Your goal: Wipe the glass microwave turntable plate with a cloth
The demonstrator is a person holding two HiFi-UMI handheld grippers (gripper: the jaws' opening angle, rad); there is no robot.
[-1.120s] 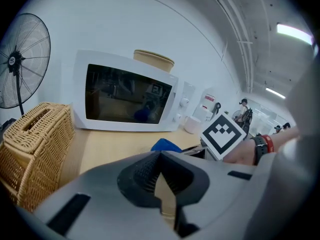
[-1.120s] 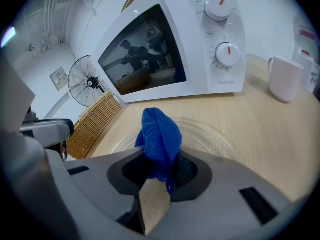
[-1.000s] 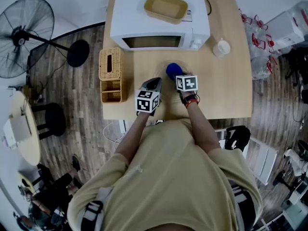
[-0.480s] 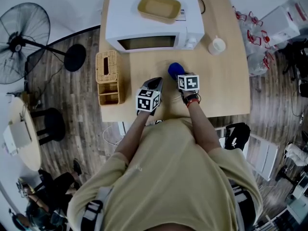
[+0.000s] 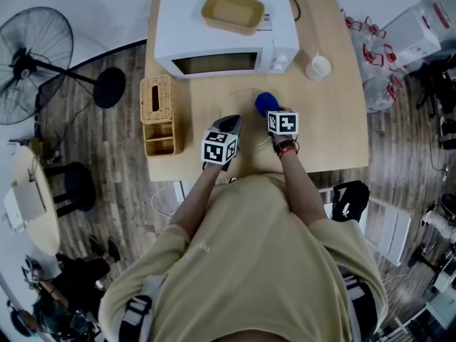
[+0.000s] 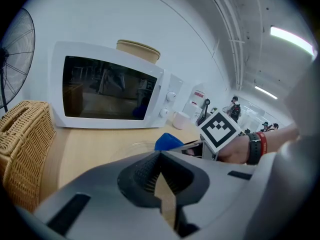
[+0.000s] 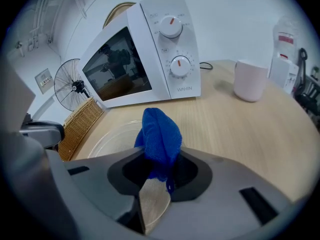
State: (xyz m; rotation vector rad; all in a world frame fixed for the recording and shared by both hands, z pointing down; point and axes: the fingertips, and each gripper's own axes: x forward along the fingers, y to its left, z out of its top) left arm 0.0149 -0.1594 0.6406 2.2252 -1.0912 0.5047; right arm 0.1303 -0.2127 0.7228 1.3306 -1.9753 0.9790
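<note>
your right gripper (image 7: 157,170) has its jaws clamped on the blue cloth (image 7: 157,134); the cloth bunches up out of the front of the jaws in a rounded wad

glass turntable plate (image 7: 106,140) lies flat on the wooden table (image 5: 335,130), in front of the white microwave (image 5: 224,27) and apart from it. in the head view the cloth sits over the plate's far right part, can't tell if it actually touches the glass

your left gripper (image 6: 159,156) has its jaws closed together and nothing visible shows between the pads. its tips are at the plate's near left rim; can't tell if the rim is pinched or just beside them. the two grippers are side by side, close together, both pointing toward the microwave

around the table: wicker box (image 5: 159,112) at the left edge, beside your left gripper; white mug (image 5: 318,66) to the right of the microwave, well clear of the plate; tan dish (image 5: 232,13) on top of the microwave. microwave door is shut. standing fan (image 5: 35,55) on the floor off to the left
</note>
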